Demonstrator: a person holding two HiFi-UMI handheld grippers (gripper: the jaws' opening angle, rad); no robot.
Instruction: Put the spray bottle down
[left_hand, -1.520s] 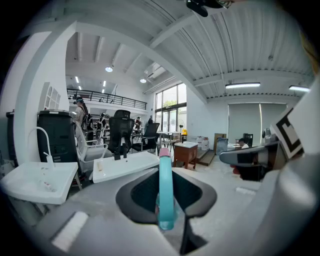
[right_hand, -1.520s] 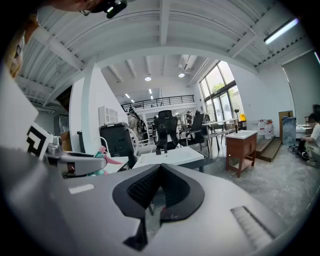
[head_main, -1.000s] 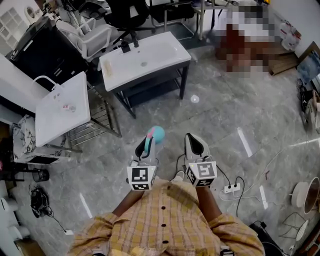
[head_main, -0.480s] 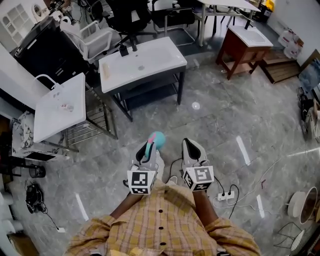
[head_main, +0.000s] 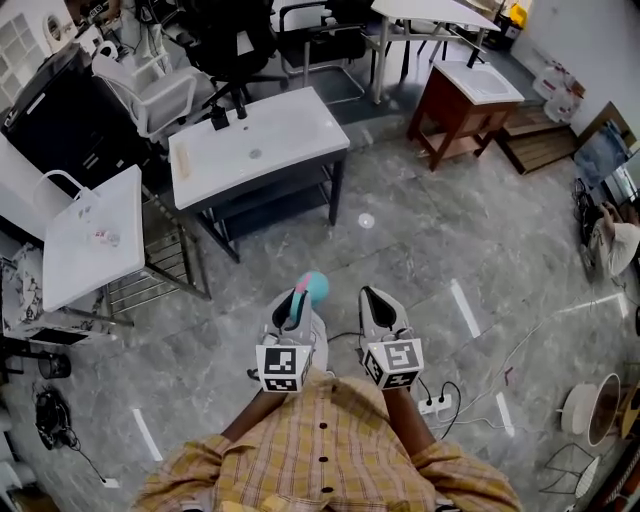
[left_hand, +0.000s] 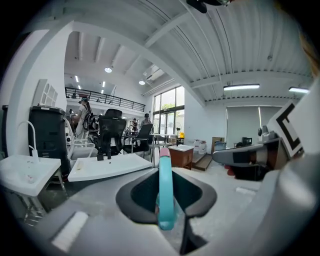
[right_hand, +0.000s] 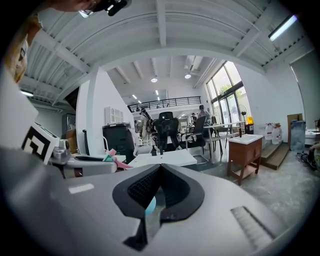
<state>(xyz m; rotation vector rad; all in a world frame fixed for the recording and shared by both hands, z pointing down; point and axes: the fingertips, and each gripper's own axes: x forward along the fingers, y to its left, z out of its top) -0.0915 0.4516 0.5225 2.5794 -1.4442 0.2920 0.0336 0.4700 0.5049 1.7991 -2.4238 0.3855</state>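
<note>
Far left there's a small white basin stand (head_main: 85, 225). Next to it sits a longer white sink counter (head_main: 255, 140) on a dark frame, with a black office chair (head_main: 235, 40) behind it. The left gripper (head_main: 296, 312) is clamped on the spray bottle (head_main: 314, 288), held up over the grey floor (head_main: 420, 230) right in front of the person's plaid shirt (head_main: 330, 450). In the left gripper view the bottle's a thin teal strip running straight up and down between the jaws, pink end on top. From the head view its rounded teal end sticks out past the jaw tips toward the sink counter, well apart from it. The right gripper (head_main: 378, 300) is just beside it, jaws together on nothing. Further right is a brown wooden washstand (head_main: 465, 100), and a power strip (head_main: 432, 405) with cables lies on the floor near the person.
</note>
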